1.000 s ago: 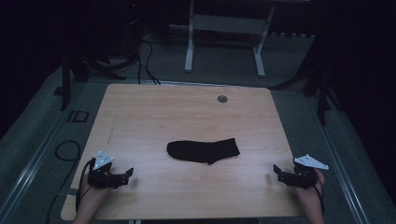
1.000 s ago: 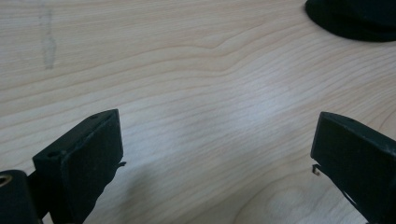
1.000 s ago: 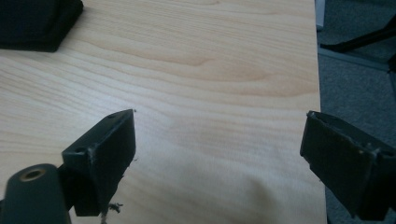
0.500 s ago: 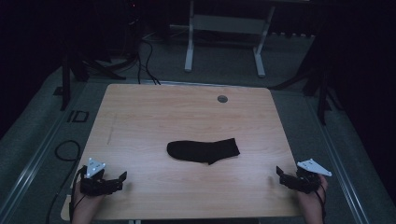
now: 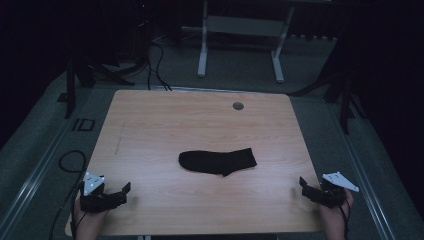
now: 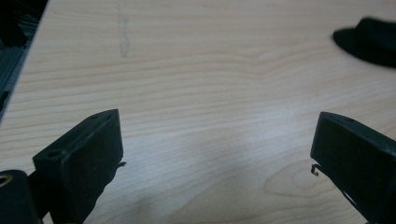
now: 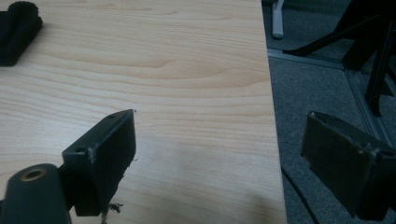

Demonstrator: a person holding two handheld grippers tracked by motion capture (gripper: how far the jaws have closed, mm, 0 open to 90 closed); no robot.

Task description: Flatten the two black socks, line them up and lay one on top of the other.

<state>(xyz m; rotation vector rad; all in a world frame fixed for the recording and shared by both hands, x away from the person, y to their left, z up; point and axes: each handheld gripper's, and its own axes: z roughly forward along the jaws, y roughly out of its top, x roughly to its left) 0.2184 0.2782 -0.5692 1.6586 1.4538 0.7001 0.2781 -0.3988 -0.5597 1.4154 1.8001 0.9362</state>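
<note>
A black sock (image 5: 218,161) lies flat near the middle of the wooden table (image 5: 165,120), its toe pointing left. My left gripper (image 5: 124,192) hovers over the near left corner, open, with nothing between its jaws. In the left gripper view the sock (image 6: 369,39) shows at the top right, well beyond the left gripper (image 6: 217,144). My right gripper (image 5: 304,186) sits at the near right edge, open and empty. In the right gripper view the sock (image 7: 16,30) is at the top left, far from the right gripper (image 7: 219,140), whose right-hand jaw hangs past the table's edge.
A small round grommet (image 5: 238,105) sits in the tabletop near the far edge. Grey carpet (image 5: 385,165) surrounds the table, with a white desk frame (image 5: 240,45) behind and dark stand legs (image 5: 345,95) at the right. A cable (image 5: 70,162) loops on the floor at the left.
Both grippers have drawn back toward the near edge of the table and outward to its corners. The sock has not moved.
</note>
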